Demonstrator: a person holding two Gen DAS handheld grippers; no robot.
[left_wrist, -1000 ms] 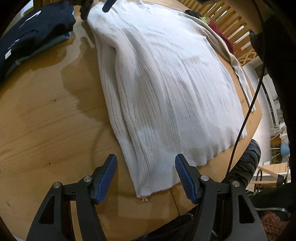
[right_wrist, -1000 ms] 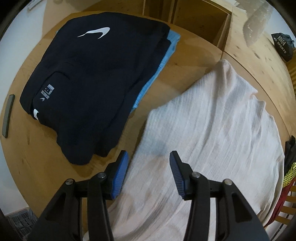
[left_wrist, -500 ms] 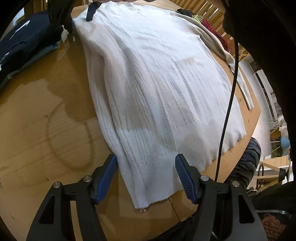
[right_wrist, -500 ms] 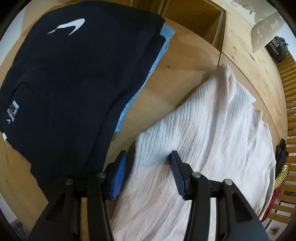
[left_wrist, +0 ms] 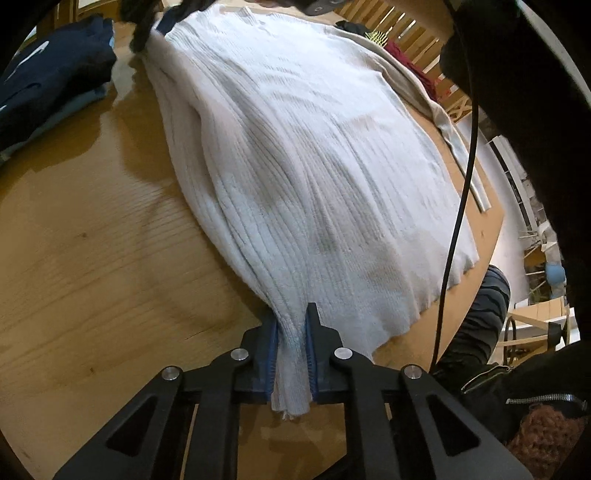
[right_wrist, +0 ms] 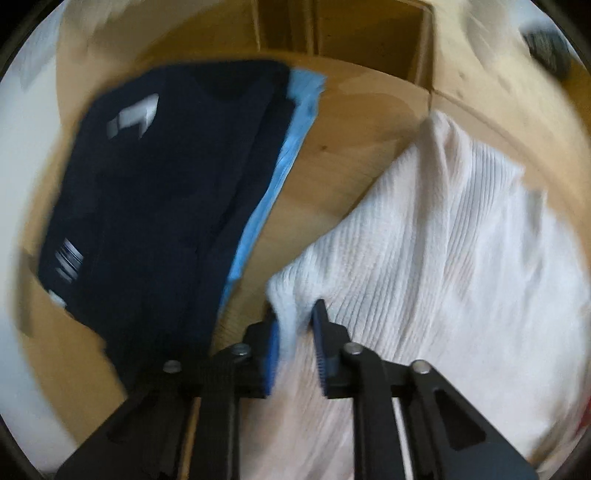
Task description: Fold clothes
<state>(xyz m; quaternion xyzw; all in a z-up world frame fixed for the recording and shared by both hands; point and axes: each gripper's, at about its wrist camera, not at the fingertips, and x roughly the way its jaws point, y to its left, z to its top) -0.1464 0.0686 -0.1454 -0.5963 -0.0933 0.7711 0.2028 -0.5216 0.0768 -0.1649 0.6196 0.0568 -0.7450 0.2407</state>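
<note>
A white ribbed knit garment (left_wrist: pixel 314 147) lies spread flat on the wooden table (left_wrist: pixel 92 258). My left gripper (left_wrist: pixel 291 317) is closing its jaws on the garment's near corner, and the fabric bunches between the blue pads. In the right wrist view, which is blurred, the same garment (right_wrist: pixel 443 240) fills the right side. My right gripper (right_wrist: pixel 295 310) is closing on the garment's corner nearest the dark stack, with a fold of cloth pinched between its pads. That gripper's black fingers (left_wrist: pixel 142 33) show at the garment's far corner in the left wrist view.
A folded navy garment (right_wrist: pixel 166 203) lies on a light blue one (right_wrist: pixel 280 173), left of the white garment. A beige garment (left_wrist: pixel 424 92) and a dark red cloth (left_wrist: pixel 406 59) lie along the far right edge. A black cable (left_wrist: pixel 461 184) hangs over the table's right side.
Both grippers' jaws, open around the garment's corners before, have come together on the fabric. The right wrist view has shifted and blurred, and the cloth now puckers at both grips.
</note>
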